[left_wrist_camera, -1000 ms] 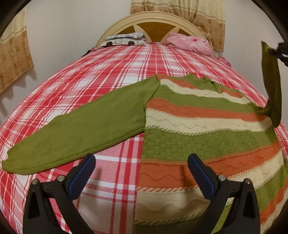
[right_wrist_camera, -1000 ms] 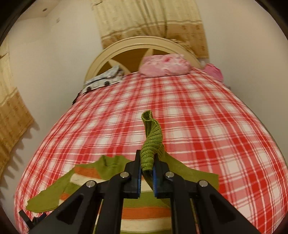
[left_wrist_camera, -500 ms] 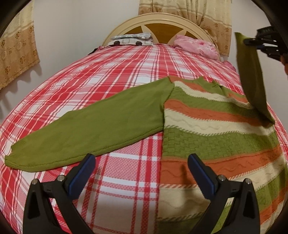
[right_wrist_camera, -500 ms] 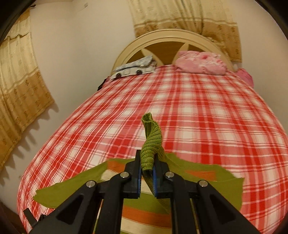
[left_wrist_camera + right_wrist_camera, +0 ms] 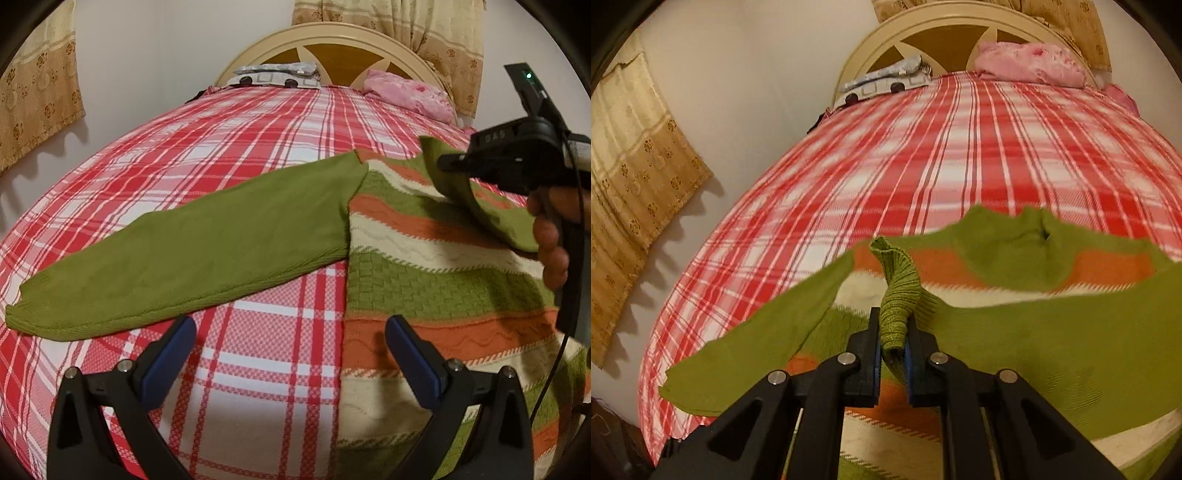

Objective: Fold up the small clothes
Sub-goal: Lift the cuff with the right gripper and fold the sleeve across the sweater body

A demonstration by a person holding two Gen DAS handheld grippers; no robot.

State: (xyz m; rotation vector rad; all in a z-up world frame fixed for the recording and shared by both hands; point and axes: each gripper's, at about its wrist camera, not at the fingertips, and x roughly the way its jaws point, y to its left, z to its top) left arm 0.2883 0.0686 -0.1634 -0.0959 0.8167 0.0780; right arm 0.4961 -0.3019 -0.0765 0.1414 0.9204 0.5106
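A knitted sweater (image 5: 439, 280) with green, orange and cream stripes lies flat on the red plaid bed. Its left green sleeve (image 5: 207, 254) stretches out to the left. My left gripper (image 5: 291, 350) is open and empty, low over the bedspread beside the sweater's left edge. My right gripper (image 5: 892, 350) is shut on the cuff (image 5: 897, 295) of the right green sleeve (image 5: 1052, 332). It holds the sleeve across the sweater's chest; it also shows in the left wrist view (image 5: 454, 162), with the sleeve (image 5: 476, 199) draped below it.
The red plaid bedspread (image 5: 258, 122) covers the whole bed. A pink pillow (image 5: 410, 92) and a grey-white patterned item (image 5: 277, 74) lie by the curved headboard (image 5: 332, 40). Beige curtains (image 5: 37, 85) hang on the left wall. A dark object (image 5: 613, 435) stands at the bed's left side.
My right gripper has carried the right sleeve leftward and down, from hanging high at the sweater's right side to lying over its chest. My left gripper stayed open and shifted left.
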